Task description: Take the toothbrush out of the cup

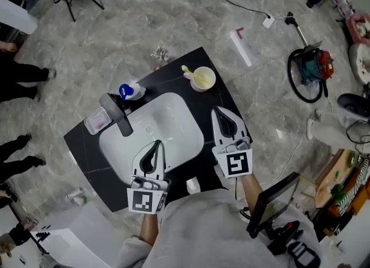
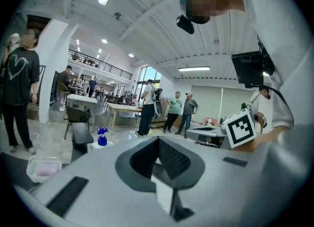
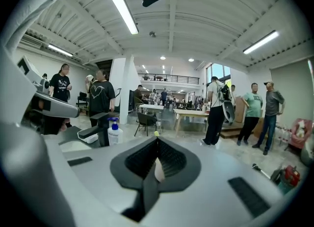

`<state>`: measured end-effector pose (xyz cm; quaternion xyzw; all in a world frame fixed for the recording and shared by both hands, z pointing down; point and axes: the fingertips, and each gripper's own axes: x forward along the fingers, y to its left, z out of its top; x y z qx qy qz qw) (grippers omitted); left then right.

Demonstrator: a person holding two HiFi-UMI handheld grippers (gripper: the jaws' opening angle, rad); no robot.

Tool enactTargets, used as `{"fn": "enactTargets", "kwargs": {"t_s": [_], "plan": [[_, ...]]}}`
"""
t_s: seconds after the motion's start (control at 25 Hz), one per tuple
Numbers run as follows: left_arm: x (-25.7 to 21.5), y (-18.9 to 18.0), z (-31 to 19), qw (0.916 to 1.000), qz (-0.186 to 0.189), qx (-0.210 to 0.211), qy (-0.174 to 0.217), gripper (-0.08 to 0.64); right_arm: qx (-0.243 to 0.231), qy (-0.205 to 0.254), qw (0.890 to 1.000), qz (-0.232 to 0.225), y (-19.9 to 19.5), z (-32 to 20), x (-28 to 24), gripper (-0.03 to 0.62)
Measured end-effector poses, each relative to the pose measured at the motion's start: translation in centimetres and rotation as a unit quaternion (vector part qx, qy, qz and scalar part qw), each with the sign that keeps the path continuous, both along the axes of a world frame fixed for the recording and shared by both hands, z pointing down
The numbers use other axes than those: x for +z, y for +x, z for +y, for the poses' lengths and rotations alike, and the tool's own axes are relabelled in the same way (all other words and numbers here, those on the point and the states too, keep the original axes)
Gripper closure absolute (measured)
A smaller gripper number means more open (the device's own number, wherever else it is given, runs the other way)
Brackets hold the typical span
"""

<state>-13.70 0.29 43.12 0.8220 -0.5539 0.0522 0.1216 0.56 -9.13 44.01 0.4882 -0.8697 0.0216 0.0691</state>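
- The only print I can find is on the cubes of the two tools. Each cube carries a square black-and-white marker (image 1: 237, 164), a pattern of blocks and not letters.
- A bottle with a blue pump (image 1: 128, 91) stands on the black desk (image 1: 173, 79), beside the dark faucet (image 1: 118, 115). Its label is too small to read.
- The toothbrush (image 1: 187, 71) is yellow-green and stands in the pale cup (image 1: 211, 83). Its end leans out over the cup's left rim.
- The cup stands on the far right part of the desk, just behind the white sink (image 1: 173, 123).
- The right tool (image 1: 218, 112) is clenched. In the right gripper view its jaws meet at the tips (image 3: 157, 138) and nothing is between them.
- In the head view this tool is over the right side of the desk, with its tips pointing toward the cup. It is near the cup but apart from it, and touches neither the cup nor the toothbrush.
- The left tool (image 1: 156, 144) is also clenched and grasps nothing. Its jaws (image 2: 158, 138) are joined in the left gripper view.
- This tool is over the near edge of the sink, well apart from the cup. The right tool is between it and the cup's side of the desk.
- A small clear box with something pink inside (image 1: 97, 121) lies to the left of the faucet.
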Motion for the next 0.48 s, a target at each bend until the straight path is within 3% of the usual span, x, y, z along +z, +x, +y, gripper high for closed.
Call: {"fn": "enactTargets", "kwargs": {"t_s": [0.48], "plan": [[-0.4,-0.1,-0.4,1.0,-0.002,-0.001,0.005,0.557,-0.016,-0.012,1.0,-0.013,-1.0,1.9,0.2,0.588]]}}
